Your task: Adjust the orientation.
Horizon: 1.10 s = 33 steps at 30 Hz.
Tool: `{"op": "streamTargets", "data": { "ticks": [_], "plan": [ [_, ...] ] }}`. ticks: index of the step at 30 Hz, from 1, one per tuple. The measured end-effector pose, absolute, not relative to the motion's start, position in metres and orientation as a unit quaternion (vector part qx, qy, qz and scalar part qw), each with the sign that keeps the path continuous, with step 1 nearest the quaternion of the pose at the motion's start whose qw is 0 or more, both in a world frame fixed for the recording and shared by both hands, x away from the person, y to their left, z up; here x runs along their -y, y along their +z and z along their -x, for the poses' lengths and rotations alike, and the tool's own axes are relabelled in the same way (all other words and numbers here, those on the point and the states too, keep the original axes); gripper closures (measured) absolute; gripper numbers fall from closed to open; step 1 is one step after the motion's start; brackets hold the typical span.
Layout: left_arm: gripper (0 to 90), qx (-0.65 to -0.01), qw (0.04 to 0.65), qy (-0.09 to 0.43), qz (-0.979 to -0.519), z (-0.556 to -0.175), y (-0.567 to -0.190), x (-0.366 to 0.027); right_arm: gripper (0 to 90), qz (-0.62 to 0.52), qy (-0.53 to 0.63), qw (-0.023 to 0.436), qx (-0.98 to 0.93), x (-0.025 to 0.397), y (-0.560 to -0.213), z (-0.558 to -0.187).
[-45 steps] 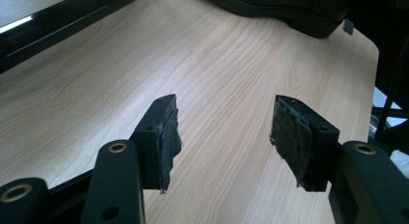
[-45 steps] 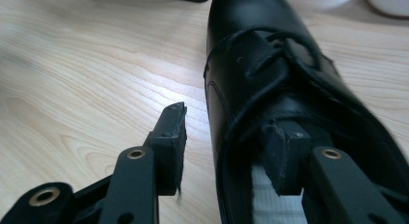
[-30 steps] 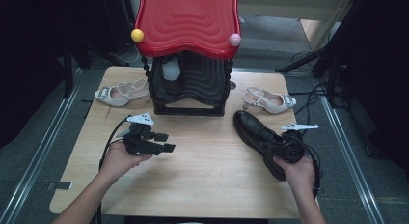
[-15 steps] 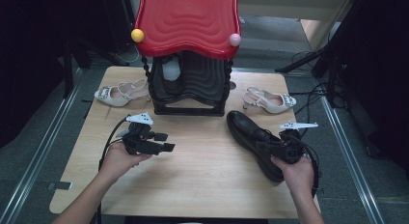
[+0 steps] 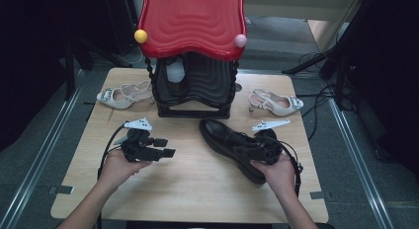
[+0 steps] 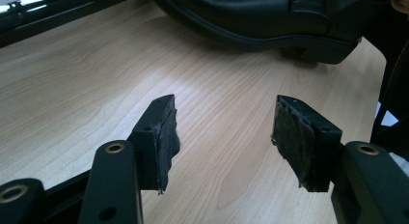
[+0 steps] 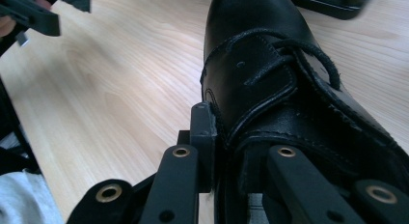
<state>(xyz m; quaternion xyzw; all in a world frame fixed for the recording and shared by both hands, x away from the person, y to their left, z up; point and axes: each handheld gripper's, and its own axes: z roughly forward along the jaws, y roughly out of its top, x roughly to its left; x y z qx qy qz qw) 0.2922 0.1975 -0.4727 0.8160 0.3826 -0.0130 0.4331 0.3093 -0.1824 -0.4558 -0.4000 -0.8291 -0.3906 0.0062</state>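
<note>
**High view: boot lying toe-first toward the rack**

The right gripper (image 5: 256, 151) is clenching the collar of the black boot (image 5: 225, 139), which is lying on the surface (image 5: 197, 189) at centre-right. Its long axis is running from near right to far left, toe pointing at the shoe rack (image 5: 193, 86). The left gripper (image 5: 165, 147) is hanging released, jaws apart, well left of the boot.
</note>
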Motion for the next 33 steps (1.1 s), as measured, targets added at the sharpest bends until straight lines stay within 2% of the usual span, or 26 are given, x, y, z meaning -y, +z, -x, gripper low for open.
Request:
{"op": "streamTargets", "data": {
  "ticks": [12, 13, 15, 20, 22, 25, 26, 30, 33],
  "plan": [
    [49.6, -0.382, 0.430, 0.010, -0.818, -0.290, -0.471, -0.191, 81.0, 0.358, -0.378, 0.018, 0.853, 0.133, -0.456, -0.318],
    [65.2, -0.388, 0.419, 0.010, -0.821, -0.296, -0.465, -0.186, 80.9, 0.352, -0.375, 0.019, 0.857, 0.124, -0.456, -0.320],
    [72.6, -0.383, 0.426, 0.016, -0.820, -0.301, -0.460, -0.182, 80.8, 0.348, -0.375, 0.021, 0.859, 0.115, -0.456, -0.322],
    [80.1, -0.383, 0.428, 0.009, -0.818, -0.313, -0.456, -0.175, 80.7, 0.342, -0.373, 0.020, 0.862, 0.099, -0.456, -0.326],
    [84.0, -0.387, 0.438, 0.000, -0.812, -0.316, -0.459, -0.173, 80.4, 0.332, -0.371, 0.005, 0.867, 0.086, -0.456, -0.328],
    [85.1, -0.387, 0.444, 0.002, -0.808, -0.314, -0.463, -0.173, 80.4, 0.328, -0.372, 0.001, 0.868, 0.080, -0.460, -0.327],
    [81.7, -0.388, 0.443, 0.002, -0.808, -0.313, -0.464, -0.174, 79.6, 0.330, -0.372, 0.009, 0.867, 0.076, -0.464, -0.327],
    [80.3, -0.387, 0.444, 0.003, -0.808, -0.309, -0.466, -0.176, 79.6, 0.327, -0.371, 0.020, 0.869, 0.073, -0.471, -0.323],
    [77.7, -0.388, 0.445, 0.004, -0.807, -0.309, -0.465, -0.177, 75.9, 0.327, -0.377, 0.026, 0.866, 0.076, -0.475, -0.320]
  ]
}}
